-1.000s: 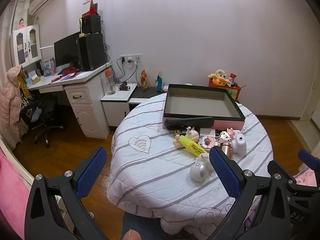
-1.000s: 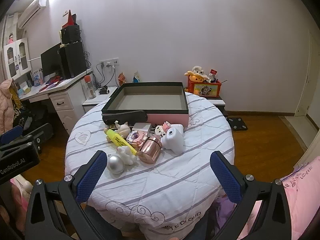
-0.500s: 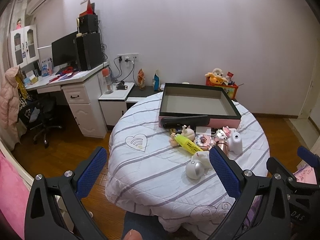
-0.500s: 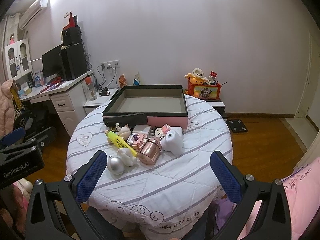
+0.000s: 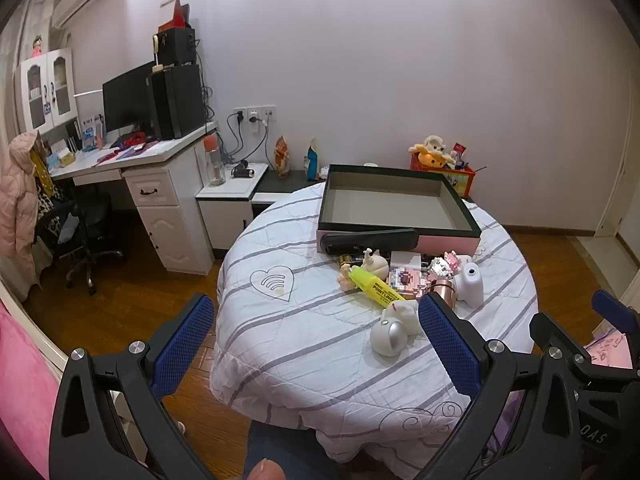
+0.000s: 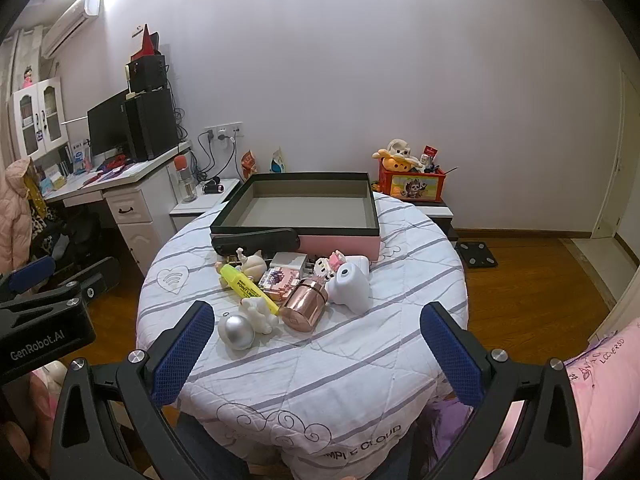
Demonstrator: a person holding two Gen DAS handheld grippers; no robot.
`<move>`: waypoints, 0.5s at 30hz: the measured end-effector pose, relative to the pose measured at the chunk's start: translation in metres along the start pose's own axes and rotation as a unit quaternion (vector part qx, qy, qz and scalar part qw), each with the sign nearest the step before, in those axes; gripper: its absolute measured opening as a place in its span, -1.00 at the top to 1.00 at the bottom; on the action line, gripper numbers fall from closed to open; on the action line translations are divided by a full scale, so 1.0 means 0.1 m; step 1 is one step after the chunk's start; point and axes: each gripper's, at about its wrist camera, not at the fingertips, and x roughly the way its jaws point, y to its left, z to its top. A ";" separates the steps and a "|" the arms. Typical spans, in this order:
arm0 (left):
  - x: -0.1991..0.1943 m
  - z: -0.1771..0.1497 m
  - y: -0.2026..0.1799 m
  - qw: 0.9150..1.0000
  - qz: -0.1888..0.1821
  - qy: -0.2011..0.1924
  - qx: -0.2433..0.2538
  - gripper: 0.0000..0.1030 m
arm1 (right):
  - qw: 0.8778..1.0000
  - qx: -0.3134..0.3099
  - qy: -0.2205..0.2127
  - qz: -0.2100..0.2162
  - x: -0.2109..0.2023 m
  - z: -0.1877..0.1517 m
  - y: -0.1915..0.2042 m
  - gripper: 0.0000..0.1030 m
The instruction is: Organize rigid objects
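Note:
A pile of small rigid objects lies on a round table point(image 6: 320, 360): a yellow highlighter point(image 6: 248, 288), a copper tin point(image 6: 304, 310), a white toy camera point(image 6: 352, 284), a silver ball point(image 6: 236, 332), a white figurine point(image 6: 260, 314) and a long black case point(image 6: 256, 240). Behind them stands an empty pink box with a black rim point(image 6: 296, 208). The pile point(image 5: 400, 284) and the box point(image 5: 392, 204) also show in the left wrist view. My left gripper point(image 5: 316, 344) and right gripper point(image 6: 316, 348) are both open and empty, held short of the table's near edge.
A white desk point(image 5: 132, 164) with a monitor and a computer tower stands at the left, with an office chair point(image 5: 84, 236) by it. A low cabinet point(image 5: 232, 200) is behind the table. A red toy crate point(image 6: 412, 184) sits at the back right. The floor is wood.
Both grippers have drifted slightly back from the table, so the table and objects sit a little farther off. Both stay open. Nothing on the table has moved.

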 end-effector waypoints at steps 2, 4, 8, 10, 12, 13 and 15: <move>0.00 0.00 0.00 1.000 0.000 0.000 0.000 -1.00 | 1.000 0.000 0.001 0.000 0.00 0.00 0.00 -1.00; 0.01 0.00 0.00 1.000 -0.001 0.002 -0.001 -1.00 | 1.000 0.000 0.001 0.000 0.00 0.00 -0.01 -1.00; 0.01 0.00 -0.01 1.000 -0.003 0.004 -0.002 -1.00 | 1.000 0.002 0.002 -0.001 0.01 0.00 -0.02 -1.00; 0.03 -0.01 0.00 1.000 -0.004 0.006 -0.004 -1.00 | 1.000 0.003 0.003 -0.002 0.02 0.00 -0.03 -1.00; 0.03 -0.01 0.00 1.000 -0.004 0.006 -0.005 -1.00 | 1.000 0.003 0.003 -0.001 0.02 0.00 -0.04 -1.00; 0.03 -0.01 0.00 1.000 -0.004 0.007 -0.004 -1.00 | 1.000 0.003 0.003 -0.002 0.02 0.00 -0.03 -1.00; 0.04 -0.01 0.00 1.000 -0.004 0.008 -0.005 -1.00 | 1.000 0.003 0.004 -0.002 0.03 0.00 -0.04 -1.00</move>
